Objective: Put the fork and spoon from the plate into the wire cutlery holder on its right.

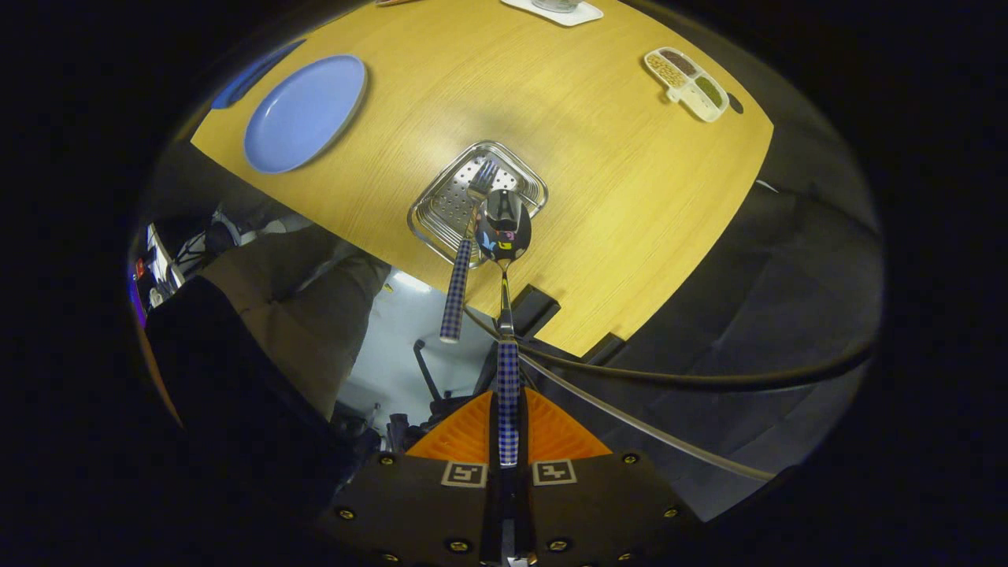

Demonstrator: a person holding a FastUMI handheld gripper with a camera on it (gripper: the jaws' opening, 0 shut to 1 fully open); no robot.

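My gripper (509, 429) is shut on the spoon (505, 268), both fingers pressing its checked handle. The spoon points away from me, and its shiny bowl hangs over the near rim of the wire cutlery holder (441, 224) on the wooden table. The fork (466, 260) stands in the holder, tines down on its perforated bottom. Its checked handle leans out over the near rim toward me, just left of the spoon. The blue plate (303, 114) lies bare, far beyond and to the left of the holder.
A white divided dish (687, 83) with dry foods sits at the table's far right. A white tray (554, 11) is at the far edge. A seated person's legs (299, 315) are left of the fingers, cables (669, 378) run to the right.
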